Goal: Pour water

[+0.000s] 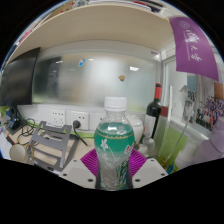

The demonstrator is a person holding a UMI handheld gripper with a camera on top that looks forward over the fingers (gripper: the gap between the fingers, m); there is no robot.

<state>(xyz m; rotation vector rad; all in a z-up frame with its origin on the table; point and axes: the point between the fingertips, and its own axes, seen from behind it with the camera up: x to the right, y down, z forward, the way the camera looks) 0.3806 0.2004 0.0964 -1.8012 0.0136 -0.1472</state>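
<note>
**Clear plastic, glossy label, matt pads**

The bottle (116, 140) held in the tool (117, 163) was clear, glossy plastic with a smooth white plastic cap (116, 102) and a shiny green label film. The tool's pads (92, 160) looked matt and magenta. Beyond it, a dark bottle (154, 109) gleamed like glass. Behind ran a frosted, smooth glass partition (95, 70). A purple banner (192, 44) looked like matt cloth or paper.

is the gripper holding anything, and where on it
Yes: the gripper is shut on the bottle, its pink pads pressing the lower body at the green label, well below the cap.
</note>
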